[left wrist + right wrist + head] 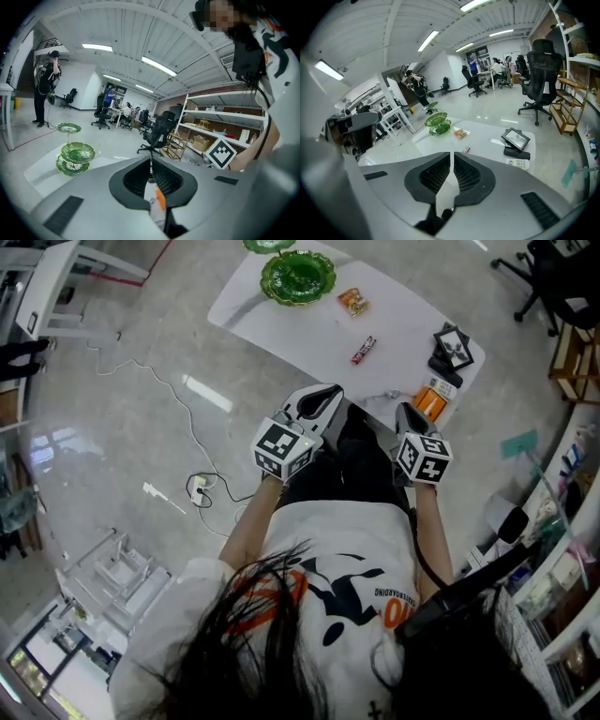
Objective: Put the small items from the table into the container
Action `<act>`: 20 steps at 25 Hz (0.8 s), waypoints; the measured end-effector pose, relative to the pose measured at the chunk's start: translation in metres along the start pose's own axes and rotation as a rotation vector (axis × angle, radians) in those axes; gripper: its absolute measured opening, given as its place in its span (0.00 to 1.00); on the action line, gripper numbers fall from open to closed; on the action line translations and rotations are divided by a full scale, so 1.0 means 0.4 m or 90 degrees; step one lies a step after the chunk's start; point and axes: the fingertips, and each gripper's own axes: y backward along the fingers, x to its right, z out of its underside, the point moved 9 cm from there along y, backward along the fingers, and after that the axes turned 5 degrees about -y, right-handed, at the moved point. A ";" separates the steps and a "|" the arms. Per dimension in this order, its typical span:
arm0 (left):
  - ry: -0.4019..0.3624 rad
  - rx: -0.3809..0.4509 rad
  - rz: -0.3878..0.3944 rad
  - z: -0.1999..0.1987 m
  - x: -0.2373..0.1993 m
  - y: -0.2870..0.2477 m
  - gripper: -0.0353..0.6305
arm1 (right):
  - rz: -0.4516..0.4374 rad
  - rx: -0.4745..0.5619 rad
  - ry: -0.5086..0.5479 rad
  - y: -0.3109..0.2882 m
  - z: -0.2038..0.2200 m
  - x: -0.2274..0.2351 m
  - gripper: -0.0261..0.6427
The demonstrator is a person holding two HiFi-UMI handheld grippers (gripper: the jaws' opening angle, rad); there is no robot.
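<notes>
Left tool (pixel 150 161) and right tool (pixel 451 157): you hold both clenched, pads together, just short of the near edge of the white rectangular surface (pixel 300 334). The orange snack packet (pixel 352 302) and the red wrapped candy bar (pixel 364 350) lie apart on the surface. Both are outside the green leaf-shaped tiered glass dish (pixel 297 277) at the far end.

The head camera looks steeply down over the person (pixel 319 615) at the left tool (pixel 326 395), the right tool (pixel 406 415) and the counter (pixel 309 334) beyond. Each tool camera sits close behind its jaws: the left looks nearly level, the right tilts down on the counter. All three see the dish (pixel 297 276).
</notes>
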 end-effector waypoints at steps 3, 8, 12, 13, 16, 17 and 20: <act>0.005 -0.012 -0.002 0.007 -0.018 -0.042 0.07 | -0.004 -0.044 0.017 -0.057 0.010 0.049 0.07; 0.011 -0.038 -0.011 0.032 -0.052 -0.138 0.07 | -0.024 -0.131 0.040 -0.173 0.040 0.135 0.23; 0.015 -0.061 -0.010 0.062 -0.076 -0.192 0.07 | -0.012 -0.187 0.056 -0.265 0.079 0.187 0.28; 0.012 -0.069 -0.007 0.071 -0.082 -0.203 0.07 | -0.010 -0.205 0.062 -0.288 0.092 0.198 0.30; 0.008 -0.088 -0.003 0.094 -0.108 -0.226 0.07 | -0.008 -0.266 0.088 -0.353 0.137 0.221 0.35; 0.010 -0.094 -0.004 0.101 -0.118 -0.231 0.07 | -0.005 -0.284 0.101 -0.371 0.150 0.225 0.35; 0.017 -0.109 -0.008 0.120 -0.146 -0.243 0.07 | 0.017 -0.315 0.140 -0.415 0.183 0.236 0.35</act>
